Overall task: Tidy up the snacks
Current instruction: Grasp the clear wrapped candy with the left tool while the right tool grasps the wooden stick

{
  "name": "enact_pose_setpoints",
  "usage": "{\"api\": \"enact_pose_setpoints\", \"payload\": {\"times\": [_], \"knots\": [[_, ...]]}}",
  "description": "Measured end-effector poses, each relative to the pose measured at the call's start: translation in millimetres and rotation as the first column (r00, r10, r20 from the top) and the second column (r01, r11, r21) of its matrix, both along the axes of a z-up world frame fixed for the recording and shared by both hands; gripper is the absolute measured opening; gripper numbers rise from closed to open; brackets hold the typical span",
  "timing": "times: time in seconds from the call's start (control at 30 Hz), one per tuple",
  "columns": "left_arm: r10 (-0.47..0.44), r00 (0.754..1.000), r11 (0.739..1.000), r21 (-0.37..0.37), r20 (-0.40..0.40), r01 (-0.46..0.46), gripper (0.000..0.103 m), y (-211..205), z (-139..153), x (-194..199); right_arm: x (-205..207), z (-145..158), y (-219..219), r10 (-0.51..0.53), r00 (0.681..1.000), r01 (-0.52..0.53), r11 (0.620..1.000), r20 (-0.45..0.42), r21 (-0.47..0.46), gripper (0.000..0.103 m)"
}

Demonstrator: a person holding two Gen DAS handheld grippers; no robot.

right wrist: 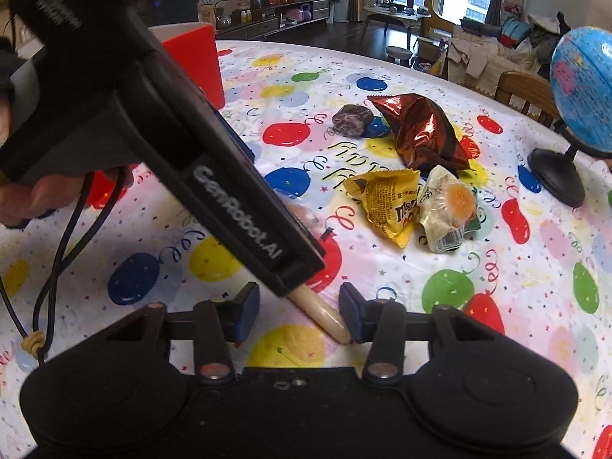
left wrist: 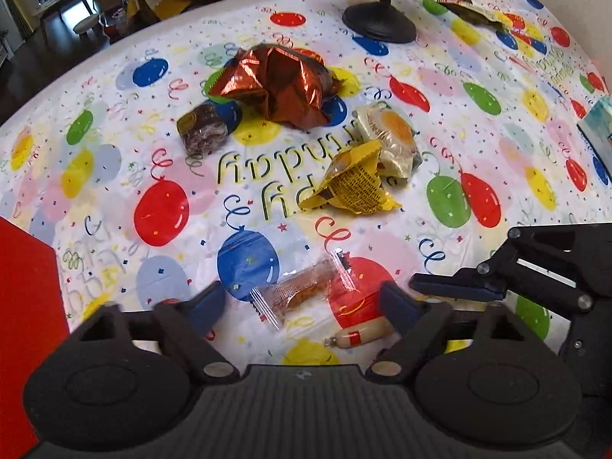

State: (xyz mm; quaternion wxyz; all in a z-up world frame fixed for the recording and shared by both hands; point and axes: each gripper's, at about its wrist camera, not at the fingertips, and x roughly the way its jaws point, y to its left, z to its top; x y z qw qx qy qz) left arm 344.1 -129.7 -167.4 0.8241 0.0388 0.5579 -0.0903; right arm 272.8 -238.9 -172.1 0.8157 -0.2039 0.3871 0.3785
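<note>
Snacks lie on a balloon-print tablecloth [left wrist: 114,199]. My left gripper [left wrist: 302,302] is open, its fingers either side of a clear-wrapped orange snack [left wrist: 302,290] and a small sausage stick [left wrist: 361,336]. My right gripper [right wrist: 298,306] is open around the sausage stick [right wrist: 325,313], which touches its right finger [right wrist: 350,306]. The right gripper also shows in the left wrist view [left wrist: 455,285]. Farther off lie a red foil bag [left wrist: 275,84], a dark round snack [left wrist: 202,130], a yellow packet [left wrist: 352,183] and a white-orange packet [left wrist: 394,137].
A red box [right wrist: 191,61] stands at the left, also in the left wrist view [left wrist: 26,306]. A globe on a black stand [right wrist: 573,114] is at the back right. More wrappers [left wrist: 478,15] lie far right. The left gripper's body [right wrist: 172,134] crosses the right wrist view.
</note>
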Motion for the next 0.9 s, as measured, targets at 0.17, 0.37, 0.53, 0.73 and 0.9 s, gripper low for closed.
{"api": "enact_pose_setpoints", "payload": {"times": [0.17,0.37,0.53,0.73,0.9], "knots": [[-0.001,1.0,1.0,0.007,0.01,0.001,0.069,0.2,-1.7,-0.5,-2.6,1.1,1.5,-0.004,1.0,0.004,1.0,0.005,-0.006,0.029],[0.029,0.999,1.0,0.008,0.033,-0.029,0.042,5.4,2.3,-0.1,-8.8,2.7,0.9,-0.04,0.999,0.04,0.999,-0.007,0.0,0.011],[0.067,0.997,0.998,0.014,0.036,-0.067,0.033,8.0,3.3,-2.9,-15.7,3.7,-4.7,-0.114,0.993,0.114,0.993,-0.02,0.01,0.009],[0.12,0.992,0.992,0.028,0.03,-0.121,0.032,15.8,4.8,-11.0,-22.0,9.7,-20.9,-0.225,0.972,0.229,0.972,-0.064,0.061,0.009],[0.159,0.986,0.986,0.04,0.042,-0.161,0.032,23.9,8.7,-22.7,-27.9,20.0,-32.5,-0.285,0.954,0.294,0.95,-0.092,0.107,0.009]]}}
